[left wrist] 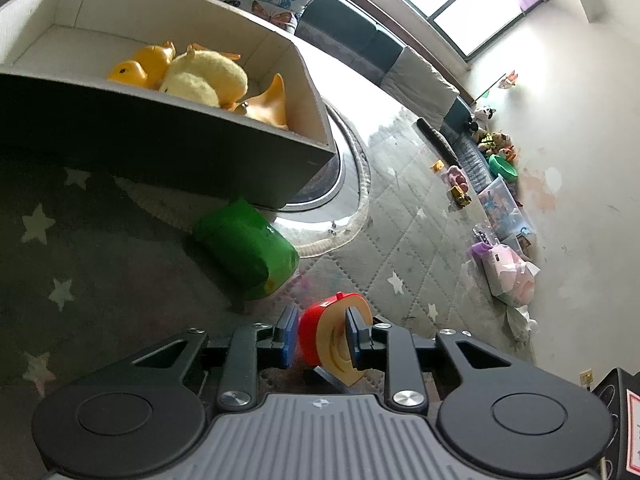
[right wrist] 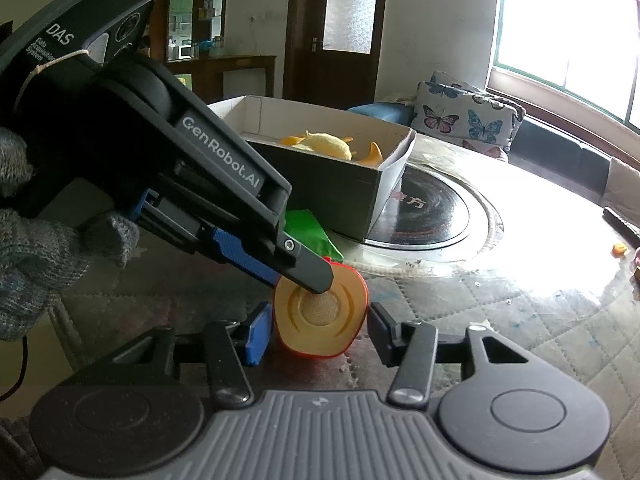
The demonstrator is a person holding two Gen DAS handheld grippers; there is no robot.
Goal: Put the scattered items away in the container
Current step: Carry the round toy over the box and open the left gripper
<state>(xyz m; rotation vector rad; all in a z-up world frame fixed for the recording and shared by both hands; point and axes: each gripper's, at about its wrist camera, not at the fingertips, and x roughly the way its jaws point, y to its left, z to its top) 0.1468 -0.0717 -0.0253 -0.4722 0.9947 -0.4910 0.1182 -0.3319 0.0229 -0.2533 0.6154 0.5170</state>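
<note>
A red toy apple half (left wrist: 334,338) with a tan cut face sits between the fingers of my left gripper (left wrist: 320,334), which is shut on it. In the right wrist view the same apple half (right wrist: 320,322) lies between the spread fingers of my open right gripper (right wrist: 316,330), with the left gripper's fingers (right wrist: 308,270) on it from above. A green toy (left wrist: 248,250) lies just beyond, by the box. The cardboard box (left wrist: 160,148) holds yellow plush and rubber ducks (left wrist: 200,76); it also shows in the right wrist view (right wrist: 340,196).
The box rests partly on a round glass turntable (right wrist: 420,216) on a glass-topped table over a quilted star cloth. A butterfly cushion (right wrist: 464,118) and sofa lie behind. Toys and plastic bins (left wrist: 504,208) line the far wall.
</note>
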